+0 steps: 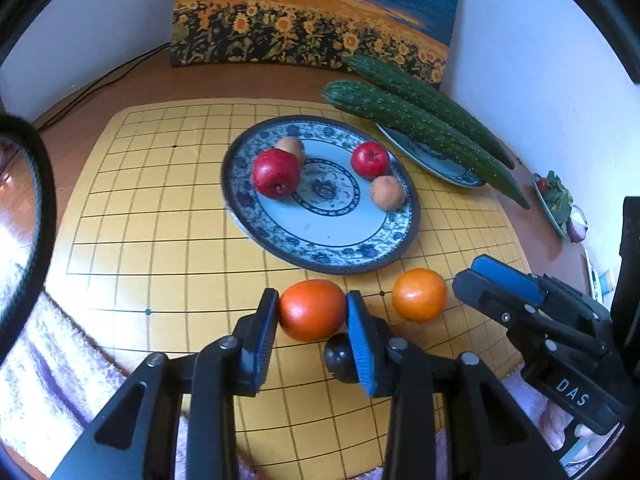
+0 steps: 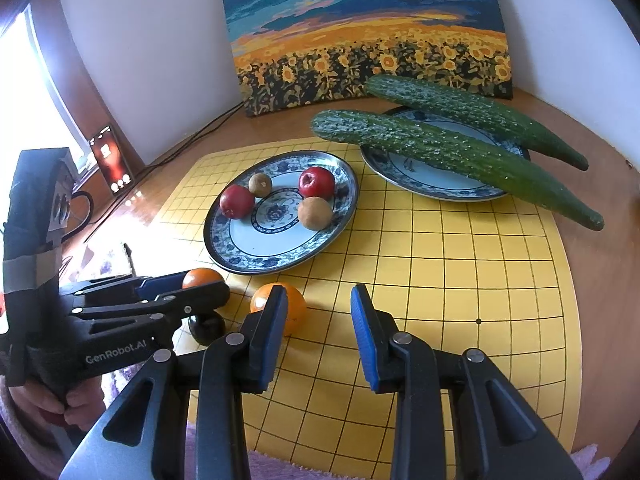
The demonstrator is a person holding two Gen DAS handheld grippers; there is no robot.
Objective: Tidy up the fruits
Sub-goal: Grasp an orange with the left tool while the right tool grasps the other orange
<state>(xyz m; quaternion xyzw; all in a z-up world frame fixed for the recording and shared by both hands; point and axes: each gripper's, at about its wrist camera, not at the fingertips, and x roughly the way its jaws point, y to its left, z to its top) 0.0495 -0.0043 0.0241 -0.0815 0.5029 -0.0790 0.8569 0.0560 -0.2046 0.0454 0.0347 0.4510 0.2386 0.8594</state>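
Note:
An orange-red round fruit sits on the yellow grid board in front of the blue-patterned plate. My left gripper is shut on it, a blue pad against each side. A dark plum lies just under the right finger. A second orange fruit rests to the right, beside my right gripper. In the right wrist view my right gripper stands open with nothing between its pads, and that orange fruit is just left of it. The plate holds two red apples and two brown fruits.
Two long cucumbers lie across a second patterned plate at the back right. A sunflower painting leans on the wall. A small dish of greens sits far right, a lit phone and cables far left.

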